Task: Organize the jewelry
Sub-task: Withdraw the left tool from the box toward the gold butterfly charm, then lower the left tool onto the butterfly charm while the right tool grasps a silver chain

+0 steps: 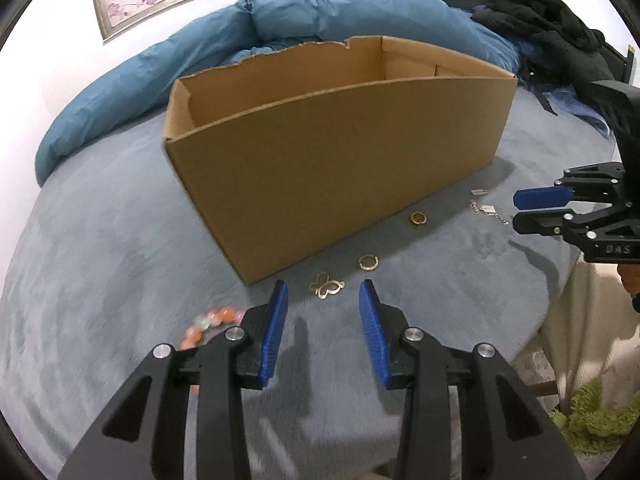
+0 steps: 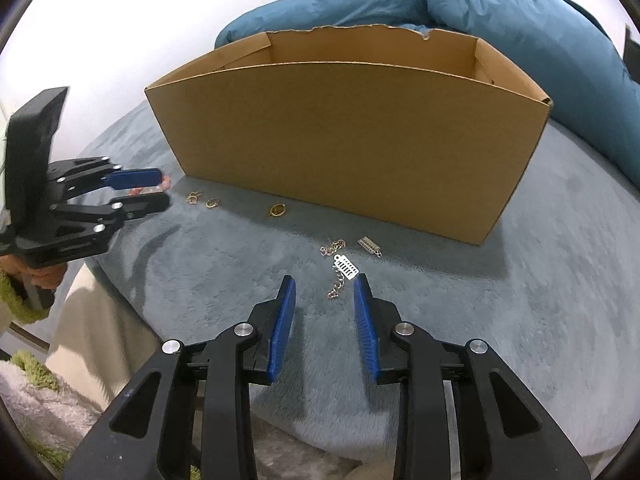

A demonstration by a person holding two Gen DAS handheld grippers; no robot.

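In the left wrist view, your left gripper (image 1: 323, 292) stood wide open and empty, its blue pads either side of the gold butterfly charm (image 1: 326, 287) on the grey blanket (image 1: 120, 260). You seemed to be at the very first pick, nothing yet lifted. Beyond it lay two gold rings (image 1: 368, 262) (image 1: 418, 218) along the foot of the cardboard box (image 1: 340, 152), and one bead bracelet (image 1: 212, 322) lay partly hidden behind your left finger. The next move probably called for lowering onto the thin charm and pinching it off the soft pile.

In the right wrist view, your right gripper (image 2: 325, 286) was likewise open and holding nothing, poised just short of the silver chain (image 2: 338, 286) with its tag (image 2: 346, 267). One small silver clasp (image 2: 369, 245) lay near the box. I counted one box, its inside hidden from you.
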